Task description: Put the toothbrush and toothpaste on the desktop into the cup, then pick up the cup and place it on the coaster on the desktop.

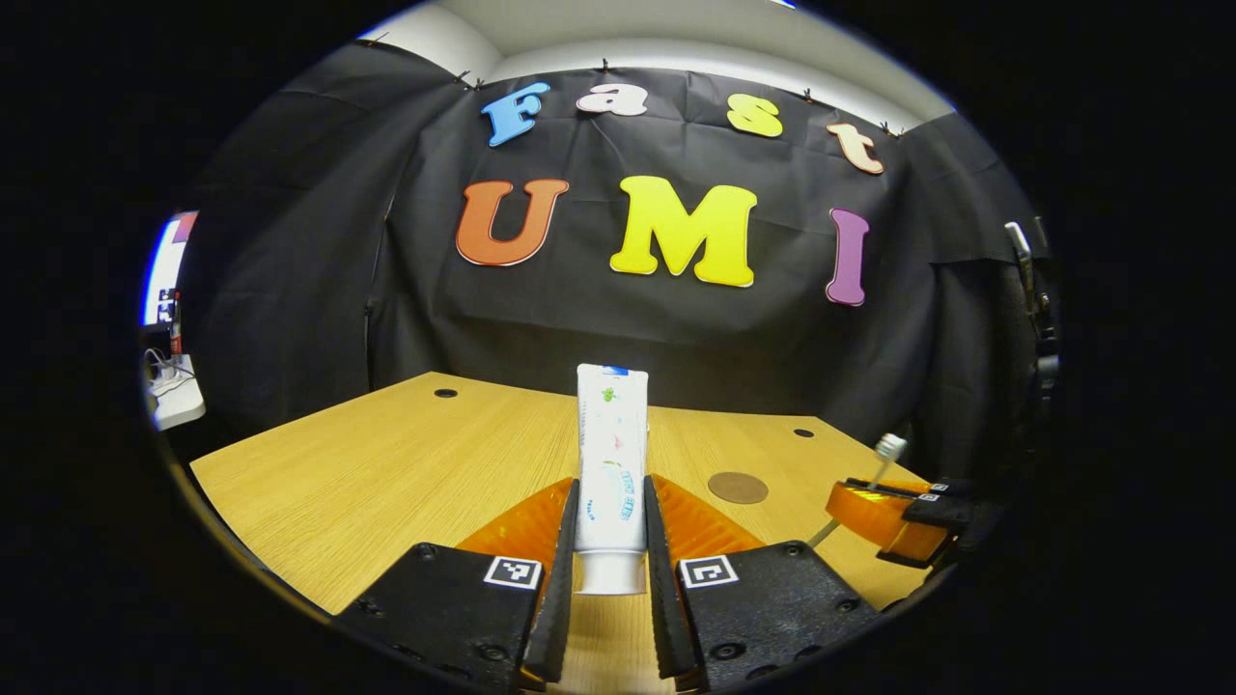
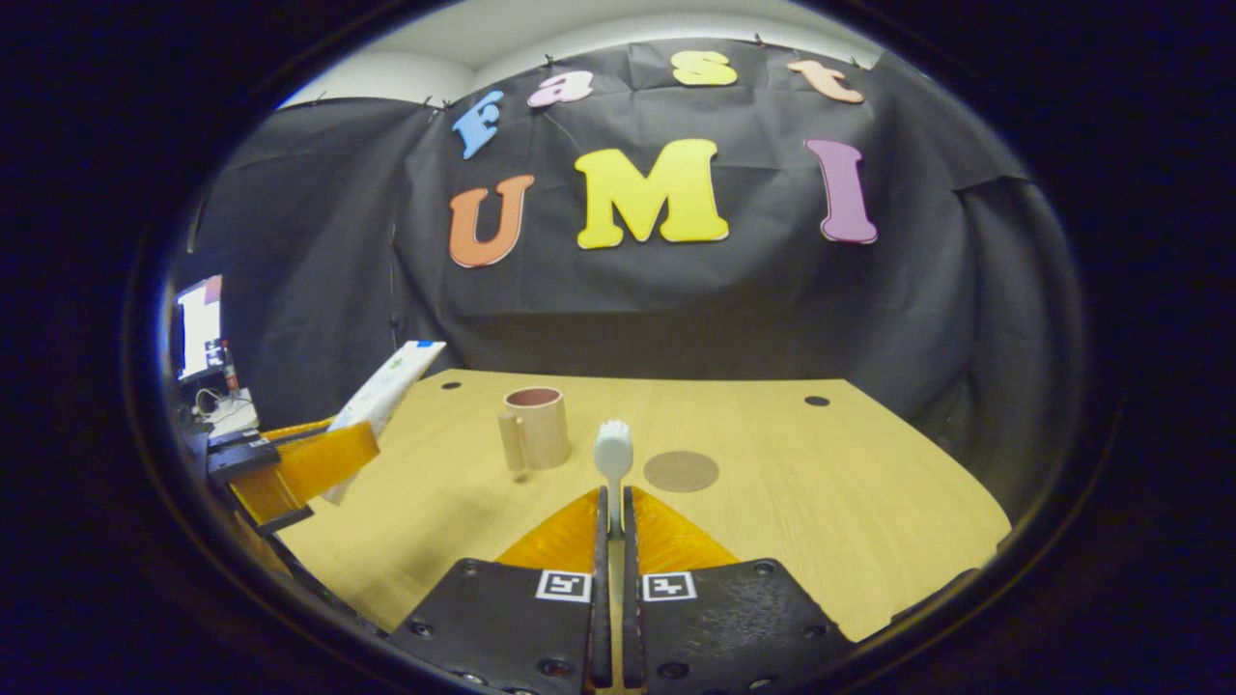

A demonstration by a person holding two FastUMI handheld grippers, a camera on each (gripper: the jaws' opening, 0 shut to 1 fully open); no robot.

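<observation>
Between left jaws: toothpaste (image 1: pixel 611 463), cap end up; right jaws pinch toothbrush (image 2: pixel 613 451), handle prob. hidden.

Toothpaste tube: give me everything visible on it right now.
The white plastic toothpaste tube with small coloured print stands upright, wide white cap down and flat blue-edged crimp up, clamped between the left gripper fingers above the light wooden desktop. From the right gripper view it leans, held off the desk left of the pinkish-beige cup.

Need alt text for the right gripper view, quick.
The right tool is shut on a toothbrush, bristles up, above a wooden desk. Beyond stand a cup and a round coaster.
</observation>
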